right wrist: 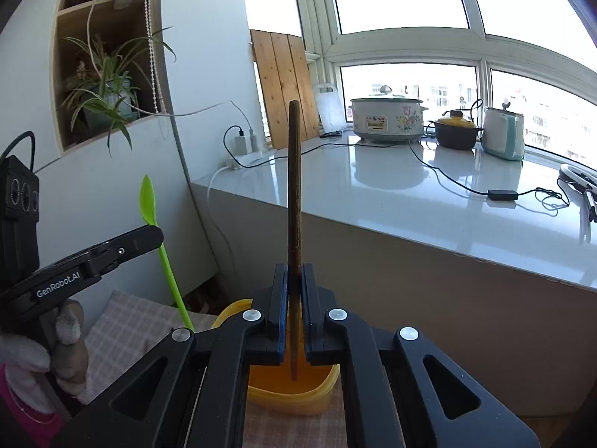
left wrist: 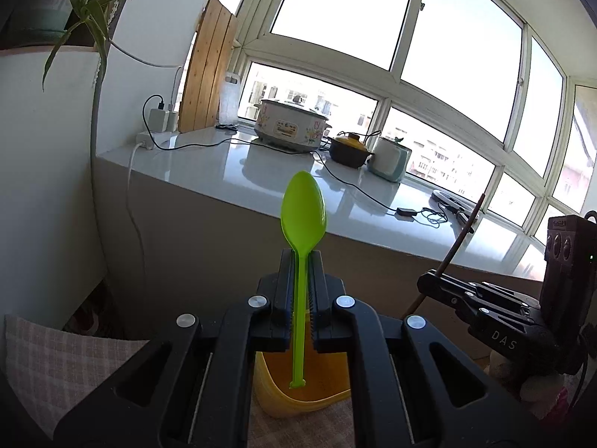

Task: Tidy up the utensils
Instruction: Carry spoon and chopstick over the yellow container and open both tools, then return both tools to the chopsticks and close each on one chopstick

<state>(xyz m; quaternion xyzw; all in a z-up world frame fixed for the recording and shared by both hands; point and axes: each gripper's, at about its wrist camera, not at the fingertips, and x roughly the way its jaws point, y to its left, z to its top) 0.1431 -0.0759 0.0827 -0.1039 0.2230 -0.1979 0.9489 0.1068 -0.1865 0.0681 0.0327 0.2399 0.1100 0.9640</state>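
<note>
My left gripper (left wrist: 300,257) is shut on a green plastic spoon (left wrist: 303,205), bowl up, its handle end hanging over a yellow container (left wrist: 294,399). My right gripper (right wrist: 294,270) is shut on a brown wooden chopstick (right wrist: 294,171), held upright, its lower tip inside the yellow container (right wrist: 291,392). In the left wrist view the right gripper (left wrist: 429,280) with the chopstick (left wrist: 460,235) is at the right. In the right wrist view the left gripper (right wrist: 153,233) with the spoon (right wrist: 149,201) is at the left.
The container stands on a checked cloth (right wrist: 127,321). Beyond is a white counter (right wrist: 410,194) with a cooker (right wrist: 388,119), a small pot (right wrist: 455,134), a kettle (right wrist: 503,134) and cables (right wrist: 500,195). A wooden board (right wrist: 283,89) and a plant (right wrist: 104,89) are at the left.
</note>
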